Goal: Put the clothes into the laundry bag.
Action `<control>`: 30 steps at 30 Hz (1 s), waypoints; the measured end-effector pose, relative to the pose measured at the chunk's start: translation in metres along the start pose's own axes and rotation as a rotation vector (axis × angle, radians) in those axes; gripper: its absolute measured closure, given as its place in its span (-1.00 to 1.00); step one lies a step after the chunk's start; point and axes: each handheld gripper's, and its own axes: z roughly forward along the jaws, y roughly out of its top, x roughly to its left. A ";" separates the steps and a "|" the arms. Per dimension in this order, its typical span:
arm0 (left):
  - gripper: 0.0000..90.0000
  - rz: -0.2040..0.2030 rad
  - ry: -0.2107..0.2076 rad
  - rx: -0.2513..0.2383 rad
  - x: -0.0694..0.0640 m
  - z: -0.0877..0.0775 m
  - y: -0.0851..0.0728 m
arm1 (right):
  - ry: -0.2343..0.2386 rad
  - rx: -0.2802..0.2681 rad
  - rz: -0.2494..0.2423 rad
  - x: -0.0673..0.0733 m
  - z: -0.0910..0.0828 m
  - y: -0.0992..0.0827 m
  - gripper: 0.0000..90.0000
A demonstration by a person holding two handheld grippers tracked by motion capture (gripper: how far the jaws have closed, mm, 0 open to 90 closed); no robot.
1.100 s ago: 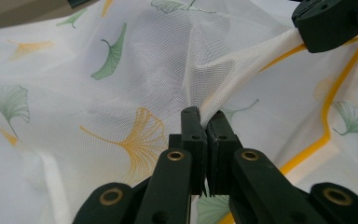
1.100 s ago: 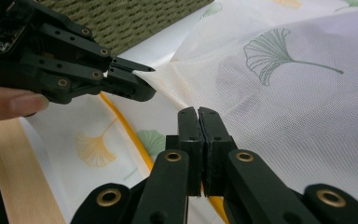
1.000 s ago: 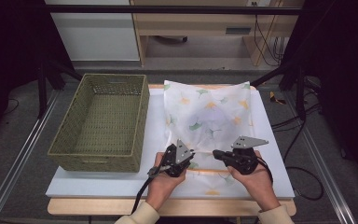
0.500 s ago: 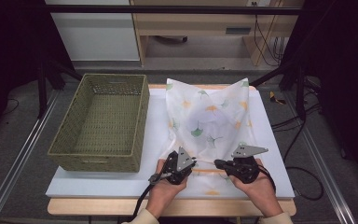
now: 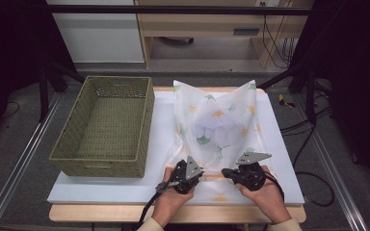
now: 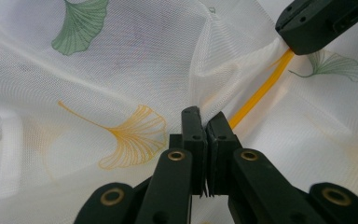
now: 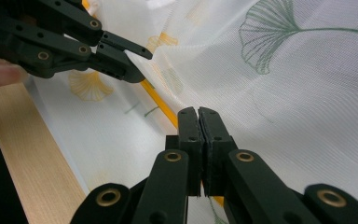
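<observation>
cloth: sheer white mesh cloth [image 5: 217,120] with ginkgo-leaf print and a yellow hem [image 6: 261,91]
place: on desk [image 5: 279,159], rising toward 12 o'clock of both grippers
left hand-held gripper [image 5: 196,173]: jaws clamped on hem
right hand-held gripper [image 5: 224,172]: jaws clamped on hem

A green woven basket [image 5: 102,126] sits on the white table top [image 5: 159,139]. It is long, open at the top, and nothing is inside it. The table top has a wooden edge [image 5: 106,212] in front of the basket. Behind the basket stands a white cabinet [image 5: 94,36], and beside that a wooden shelf [image 5: 207,24]. Far from the basket, on the other side of the table, black cables [image 5: 308,130] lie on the grey floor [image 5: 9,139].
</observation>
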 end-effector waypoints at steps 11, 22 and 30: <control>0.94 -0.008 -0.001 -0.005 -0.002 0.002 -0.001 | -0.014 0.031 0.001 -0.001 0.006 -0.002 0.97; 0.88 -0.007 -0.004 -0.020 -0.006 0.002 -0.002 | -0.032 0.047 0.005 -0.004 0.008 -0.004 0.97; 0.71 -0.001 -0.001 -0.044 -0.008 -0.001 -0.004 | -0.037 0.056 0.000 -0.004 0.010 -0.004 0.96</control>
